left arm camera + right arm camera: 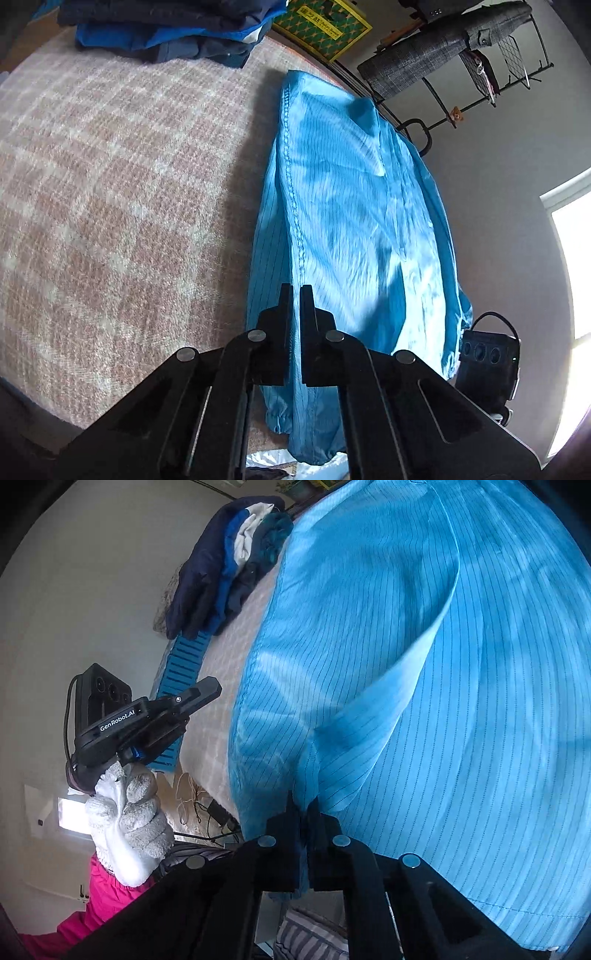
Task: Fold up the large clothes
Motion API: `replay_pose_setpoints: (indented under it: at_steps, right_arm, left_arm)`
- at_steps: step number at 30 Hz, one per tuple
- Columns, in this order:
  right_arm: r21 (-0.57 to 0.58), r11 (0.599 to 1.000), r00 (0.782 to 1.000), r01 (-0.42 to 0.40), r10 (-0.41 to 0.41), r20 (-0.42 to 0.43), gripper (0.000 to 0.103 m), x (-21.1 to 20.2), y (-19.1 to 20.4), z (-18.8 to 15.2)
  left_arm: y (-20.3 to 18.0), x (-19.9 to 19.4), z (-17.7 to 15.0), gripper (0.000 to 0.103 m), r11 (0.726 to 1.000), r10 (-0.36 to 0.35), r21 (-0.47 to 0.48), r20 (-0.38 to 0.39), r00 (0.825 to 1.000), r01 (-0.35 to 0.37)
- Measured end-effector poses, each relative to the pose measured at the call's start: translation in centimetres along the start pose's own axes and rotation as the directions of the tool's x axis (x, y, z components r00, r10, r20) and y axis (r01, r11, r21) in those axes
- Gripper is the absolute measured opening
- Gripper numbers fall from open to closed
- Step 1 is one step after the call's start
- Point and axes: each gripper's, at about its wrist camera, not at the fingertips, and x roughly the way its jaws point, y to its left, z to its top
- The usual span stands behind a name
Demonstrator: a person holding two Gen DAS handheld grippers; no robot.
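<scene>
A large light-blue striped garment [343, 221] lies lengthwise on the pink-and-white checked bed cover [110, 184], folded into a long strip with elastic cuffs at the near end. My left gripper [295, 291] hovers over its near part, fingers nearly together with nothing between them. In the right wrist view the garment [461, 664] fills the frame. My right gripper [303, 805] is shut on a pinched fold of its blue cloth. The left gripper [207, 690] shows there too, held by a white-gloved hand [129, 823], apart from the garment.
A stack of folded dark and blue clothes [166, 33] sits at the far end of the bed, also in the right wrist view [229, 565]. A black rack with a grey plaid garment [443, 48] stands beyond the bed. A black device [487, 362] sits right.
</scene>
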Motion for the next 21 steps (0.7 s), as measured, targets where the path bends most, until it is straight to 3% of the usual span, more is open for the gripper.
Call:
replay_pose_setpoints:
  at_steps: [2,3,6,8,9,10,11,17,21]
  right_arm:
    - [-0.002,1.0,1.0,-0.002,0.002,-0.004,0.0,-0.1,0.1,-0.3]
    - [0.003,1.0,1.0,-0.007,0.007,-0.003,0.0,-0.3,0.0,-0.3]
    - [0.039,0.999,0.999,-0.032,0.032,0.01,0.0,-1.0,-0.6,-0.5]
    - [0.061,0.997,0.998,-0.053,0.051,0.025,0.0,-1.4,-0.9,-0.4]
    - [0.065,0.996,0.998,-0.058,0.056,0.032,0.0,-1.7,-1.0,-0.4]
    - [0.067,0.996,0.998,-0.06,0.057,0.039,0.0,-1.9,-1.1,-0.4]
    - [0.07,0.996,0.997,-0.06,0.057,0.045,0.0,-2.1,-1.1,-0.4]
    - [0.103,0.991,0.995,-0.089,0.085,0.044,0.0,-2.2,-1.7,-0.7]
    - [0.124,0.978,0.985,-0.169,0.165,0.044,0.0,-2.1,-1.0,-0.6]
  left_arm:
    - [0.1,0.2,-0.5,0.015,1.0,-0.021,-0.003,-0.016,1.0,0.021]
    - [0.1,0.3,-0.7,0.028,1.0,-0.016,0.006,-0.015,1.0,0.016]
    - [-0.3,1.2,-1.1,0.032,1.0,-0.006,0.031,-0.031,1.0,0.007]
    - [-0.6,1.7,-1.2,0.032,0.999,-0.008,0.044,-0.045,0.999,0.01]
    - [-0.9,2.0,-1.3,0.023,0.998,-0.008,0.056,-0.049,0.999,0.011]
    - [-1.1,2.2,-1.3,0.006,0.998,0.005,0.068,-0.057,0.998,-0.001]
    - [-1.2,2.4,-1.3,0.003,0.997,0.021,0.076,-0.061,0.998,-0.016]
    - [-1.7,2.0,-1.3,0.0,0.996,0.036,0.086,-0.033,0.999,-0.033]
    - [-1.9,0.4,-0.6,0.0,0.996,0.021,0.085,0.001,1.0,-0.021]
